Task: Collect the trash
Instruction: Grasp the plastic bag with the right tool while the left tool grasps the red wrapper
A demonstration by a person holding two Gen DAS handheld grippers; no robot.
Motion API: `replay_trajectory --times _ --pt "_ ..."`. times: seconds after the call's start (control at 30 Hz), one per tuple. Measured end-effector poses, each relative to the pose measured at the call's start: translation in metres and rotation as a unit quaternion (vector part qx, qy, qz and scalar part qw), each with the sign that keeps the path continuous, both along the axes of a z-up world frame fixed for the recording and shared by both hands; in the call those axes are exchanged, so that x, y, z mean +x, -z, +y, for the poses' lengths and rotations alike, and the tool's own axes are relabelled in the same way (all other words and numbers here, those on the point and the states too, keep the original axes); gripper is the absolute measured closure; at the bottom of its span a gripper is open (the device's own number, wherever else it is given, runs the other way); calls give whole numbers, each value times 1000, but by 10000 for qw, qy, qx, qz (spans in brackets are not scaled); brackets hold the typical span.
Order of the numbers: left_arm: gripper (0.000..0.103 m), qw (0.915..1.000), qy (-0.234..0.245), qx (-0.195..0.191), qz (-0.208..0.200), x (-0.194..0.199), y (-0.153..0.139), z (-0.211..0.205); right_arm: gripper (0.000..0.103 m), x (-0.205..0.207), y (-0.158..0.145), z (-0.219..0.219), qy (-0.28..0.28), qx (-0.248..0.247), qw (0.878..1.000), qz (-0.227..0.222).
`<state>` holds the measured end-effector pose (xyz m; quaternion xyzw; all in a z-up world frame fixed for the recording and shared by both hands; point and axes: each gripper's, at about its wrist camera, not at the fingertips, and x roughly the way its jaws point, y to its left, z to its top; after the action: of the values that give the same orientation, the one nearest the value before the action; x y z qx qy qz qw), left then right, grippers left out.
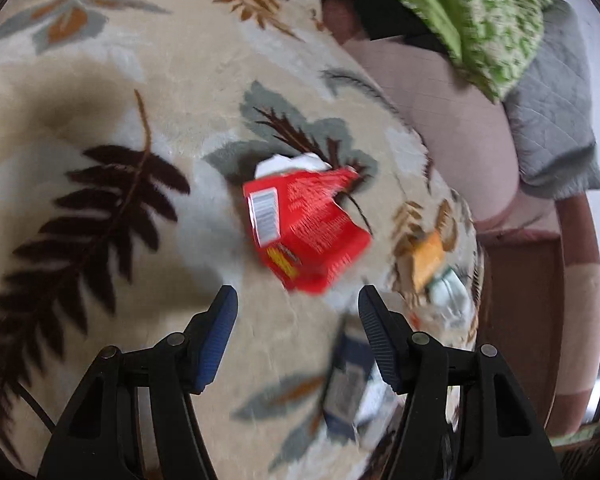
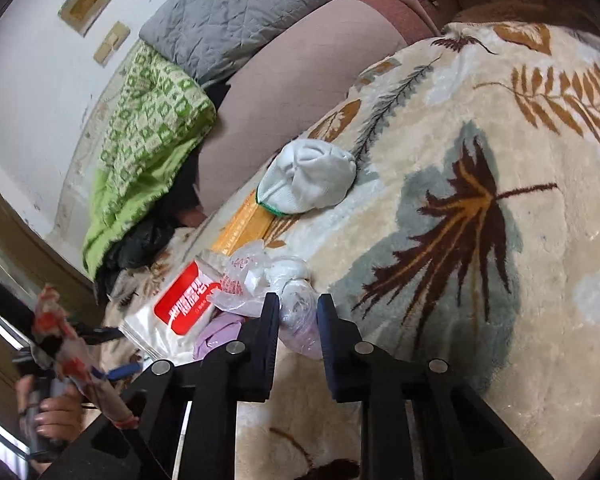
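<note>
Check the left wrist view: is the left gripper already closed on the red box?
No. The left gripper is open, its fingers spread wide, and the red box lies on the leaf-print blanket ahead of the fingertips, not between them.

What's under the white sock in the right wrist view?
The white sock lies on the leaf-print blanket, its green-edged cuff over one end of a yellow box. How far the box runs beneath it is hidden, as is anything else under it.

left gripper point(image 1: 298, 300): fingers spread, empty | right gripper point(image 2: 299, 302): fingers narrowly parted
</note>
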<state>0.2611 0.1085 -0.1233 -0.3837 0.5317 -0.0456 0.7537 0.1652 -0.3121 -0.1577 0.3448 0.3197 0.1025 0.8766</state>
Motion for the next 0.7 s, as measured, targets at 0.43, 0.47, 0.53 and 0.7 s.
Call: replay_trajectory --times 0.43,0.47,0.53,0.7 --pt "87 9982 -151 578 113 35 6 -14 83 -19 -12 -6 119 210 9976 -644" --pt "90 9980 -134 600 144 34 8 -16 83 -21 -14 -7 135 215 9973 -692" --pt "95 9973 -148 708 129 28 7 -17 83 -22 -14 -7 135 241 9970 -725" --pt "101 9975 -49 666 -221 11 -19 -19 83 -26 -15 -9 145 300 9957 -865"
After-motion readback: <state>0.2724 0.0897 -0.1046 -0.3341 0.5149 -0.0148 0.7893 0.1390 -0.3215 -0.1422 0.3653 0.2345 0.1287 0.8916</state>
